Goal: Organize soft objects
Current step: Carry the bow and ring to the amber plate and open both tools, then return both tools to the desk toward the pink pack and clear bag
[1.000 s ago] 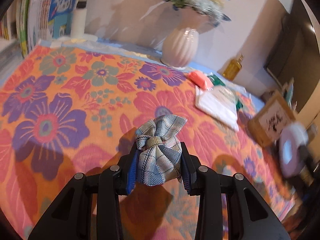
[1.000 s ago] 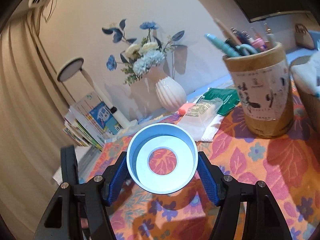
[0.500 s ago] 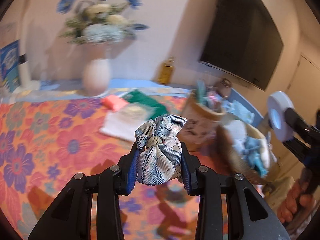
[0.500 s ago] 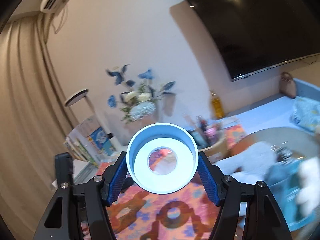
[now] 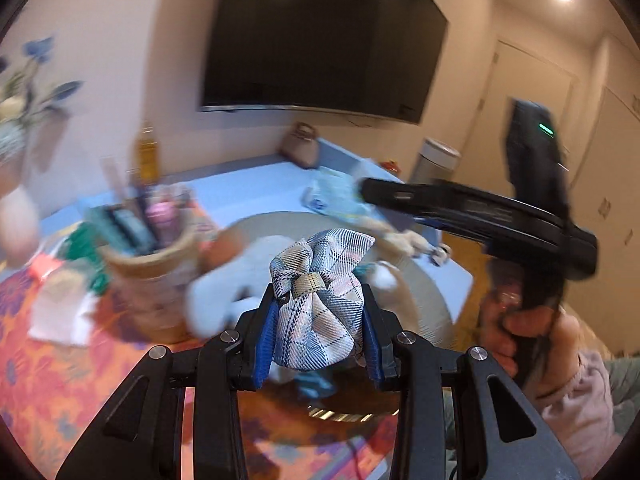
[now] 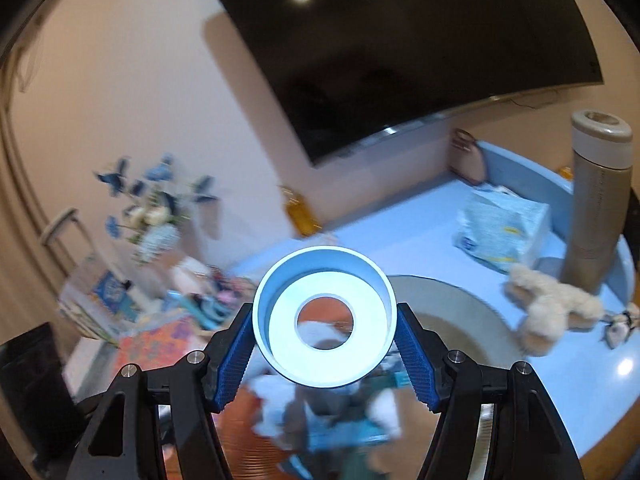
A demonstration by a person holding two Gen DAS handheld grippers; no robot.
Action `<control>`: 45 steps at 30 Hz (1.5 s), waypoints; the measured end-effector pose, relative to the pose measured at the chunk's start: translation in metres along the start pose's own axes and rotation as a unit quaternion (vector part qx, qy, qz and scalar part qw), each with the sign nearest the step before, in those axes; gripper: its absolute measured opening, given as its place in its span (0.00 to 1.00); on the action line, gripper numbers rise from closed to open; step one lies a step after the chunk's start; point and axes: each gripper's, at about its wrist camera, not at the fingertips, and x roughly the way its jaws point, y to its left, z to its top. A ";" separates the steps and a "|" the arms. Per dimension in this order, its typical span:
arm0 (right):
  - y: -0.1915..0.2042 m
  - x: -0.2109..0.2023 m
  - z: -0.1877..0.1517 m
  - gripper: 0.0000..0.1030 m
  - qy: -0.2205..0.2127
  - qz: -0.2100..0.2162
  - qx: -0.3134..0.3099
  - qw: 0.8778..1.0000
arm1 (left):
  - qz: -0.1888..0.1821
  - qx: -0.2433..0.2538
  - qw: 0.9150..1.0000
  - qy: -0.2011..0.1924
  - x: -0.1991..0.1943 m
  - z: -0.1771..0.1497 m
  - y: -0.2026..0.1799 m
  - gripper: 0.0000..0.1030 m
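Presently, your left gripper (image 5: 318, 320) is clamped narrowly on a plaid fabric bow (image 5: 318, 300), its pads pressing the cloth from both sides so the soft bundle bulges above them. That pinch at the lower half looks chosen to keep the knot clear. Your right gripper (image 6: 324, 344) stands fairly wide, its ribbed blue pads gripping a pale blue ring (image 6: 324, 316) by its outer wall. Both loads sit above a round basket (image 5: 424, 292) holding soft toys, so you appear placed for a drop there. A beige plush toy (image 6: 552, 308) lies outside on the blue tabletop (image 6: 400, 236), beside a tall flask (image 6: 596, 200). Blur hides the basket's contents in detail.
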 end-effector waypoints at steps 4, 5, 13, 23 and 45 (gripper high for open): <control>-0.019 0.019 0.004 0.65 0.023 -0.009 0.022 0.999 | -0.025 0.003 1.000 0.009 0.023 -0.002 -0.013 0.33; -0.020 0.023 0.005 0.65 0.026 -0.010 0.025 0.999 | -0.031 0.000 0.999 0.011 0.028 -0.003 -0.013 0.33; -0.032 0.046 0.004 0.93 0.045 -0.036 0.039 0.998 | -0.038 0.074 0.996 0.031 0.041 -0.013 -0.023 0.99; -0.016 0.014 -0.002 0.93 -0.005 -0.014 0.088 0.996 | -0.030 0.037 0.999 0.020 0.026 -0.015 0.005 0.99; 0.214 0.061 -0.068 1.00 -0.064 0.050 -0.105 0.991 | 0.237 -0.048 0.970 0.010 -0.077 -0.015 0.283 0.99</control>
